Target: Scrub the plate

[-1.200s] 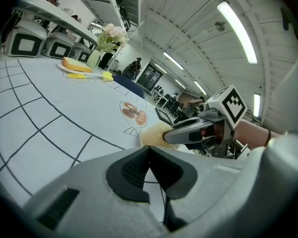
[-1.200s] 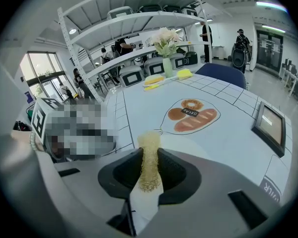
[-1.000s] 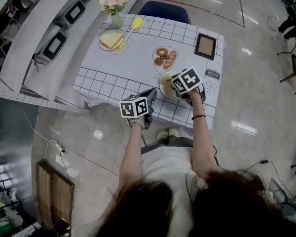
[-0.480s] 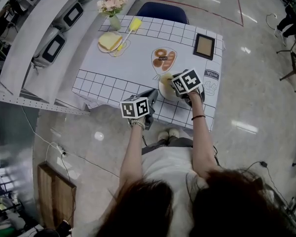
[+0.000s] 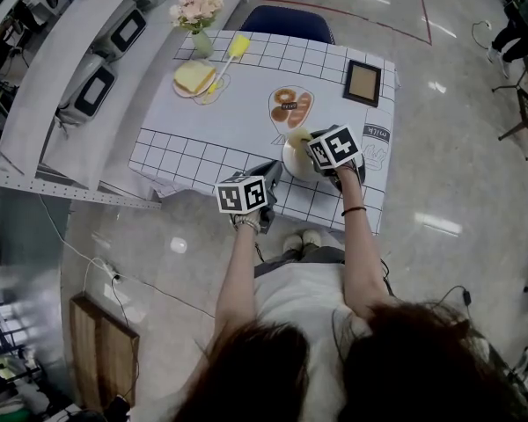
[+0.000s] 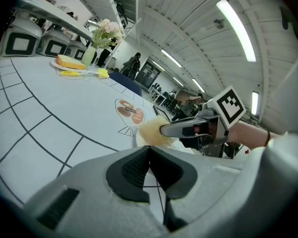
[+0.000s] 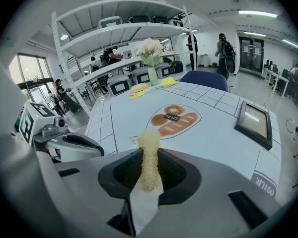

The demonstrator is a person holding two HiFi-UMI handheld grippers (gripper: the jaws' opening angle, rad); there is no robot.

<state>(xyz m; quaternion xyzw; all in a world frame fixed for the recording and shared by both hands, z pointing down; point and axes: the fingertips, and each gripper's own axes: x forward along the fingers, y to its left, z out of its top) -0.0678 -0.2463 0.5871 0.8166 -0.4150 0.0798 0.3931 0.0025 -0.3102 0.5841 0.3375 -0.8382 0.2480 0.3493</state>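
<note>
A white plate [image 5: 290, 159] sits near the front edge of the table [image 5: 238, 112], and it also shows in the left gripper view [image 6: 137, 138]. My right gripper [image 5: 321, 148] hovers over the plate, shut on a yellow fibrous scrubber [image 7: 150, 160]. The scrubber [image 5: 299, 136] rests on the plate's far side [image 6: 151, 130]. My left gripper [image 5: 270, 170] is at the plate's left rim with its jaws closed [image 6: 149, 152]. The rim runs in behind the tips, so the pinch itself is hidden. The right gripper view shows the left gripper [image 7: 72, 145] at the left.
At the table's far left stand a flower vase [image 5: 198, 16], a plate with bread [image 5: 195, 77] and a yellow brush [image 5: 238, 47]. A picture frame [image 5: 363, 82] lies at the far right. A blue chair [image 5: 286, 20] stands behind the table, and shelving [image 5: 79, 69] runs along the left.
The right gripper with the scrubber has shifted slightly across the plate. The left gripper has stayed at the plate's rim.
</note>
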